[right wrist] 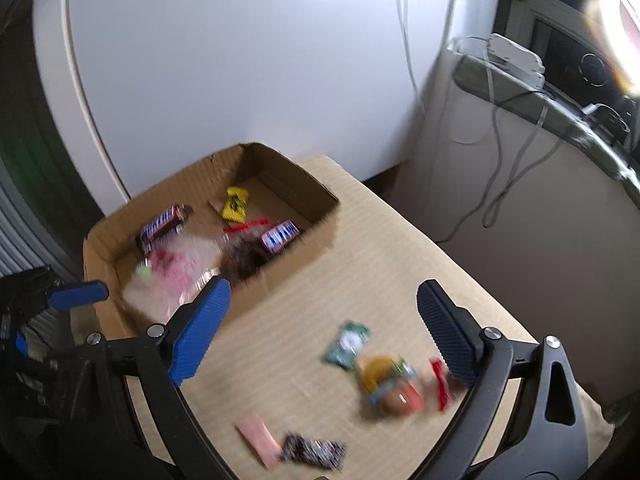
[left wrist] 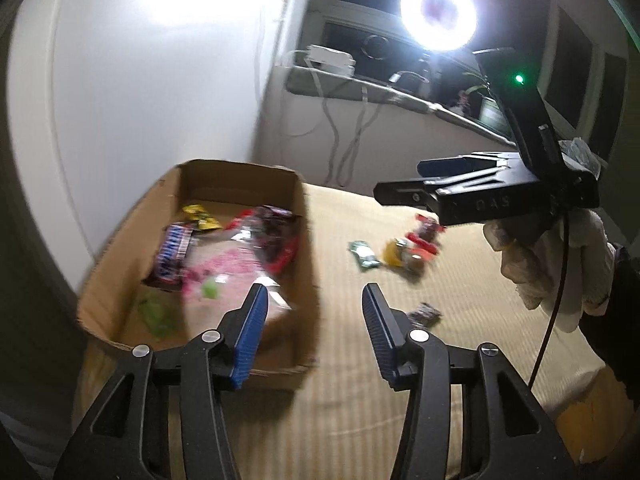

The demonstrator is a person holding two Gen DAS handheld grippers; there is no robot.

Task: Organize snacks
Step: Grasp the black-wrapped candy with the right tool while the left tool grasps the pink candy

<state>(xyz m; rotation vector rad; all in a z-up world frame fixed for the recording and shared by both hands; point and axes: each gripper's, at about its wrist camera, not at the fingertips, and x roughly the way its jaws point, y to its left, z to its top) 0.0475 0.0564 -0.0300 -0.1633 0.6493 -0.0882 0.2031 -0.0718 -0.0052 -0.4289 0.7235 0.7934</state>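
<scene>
- Blurring from motion smears both fisheye views, so most wrapper lettering cannot be read.
- The left gripper (left wrist: 312, 312), black with blue ribbed pads, hangs released, its jaws spread wide with nothing between them, over the near right corner of the open brown cardboard box (left wrist: 308, 216).
- The right gripper (right wrist: 324, 320) is likewise spread and grasps nothing; it hovers above the beige ribbed table cover (right wrist: 320, 280), between the box (right wrist: 296, 256) and the loose snacks.
- In the left wrist view the right gripper (left wrist: 400, 196) appears side-on, held by a white-gloved hand (left wrist: 548, 264); its far finger is partly hidden behind the near one.
- Inside the box lie a dark brown chocolate bar with blue-and-white print (right wrist: 164, 226), a small yellow wrapped candy (right wrist: 236, 202), a second bar with blue-and-white print (right wrist: 280, 236), and a clear crinkled bag with pink contents (right wrist: 176, 268); the bag's lower edge is hidden behind the left finger in both views.
- A dark reddish packet (left wrist: 276, 236) sits beside the bag, too blurred to identify.
- Outside the box, on the cover, lie a green flat packet (right wrist: 346, 344), a yellow-orange bundle of small snacks (right wrist: 388, 384) just beside it, and a red wrapper (right wrist: 440, 384) partly covered by the right finger.
- Near the bottom edge sit a pink flat strip (right wrist: 258, 438) touching what may be a dark speckled wrapped bar (right wrist: 314, 450).
- A glaring round ring lamp (left wrist: 438, 14) washes out the background.
</scene>
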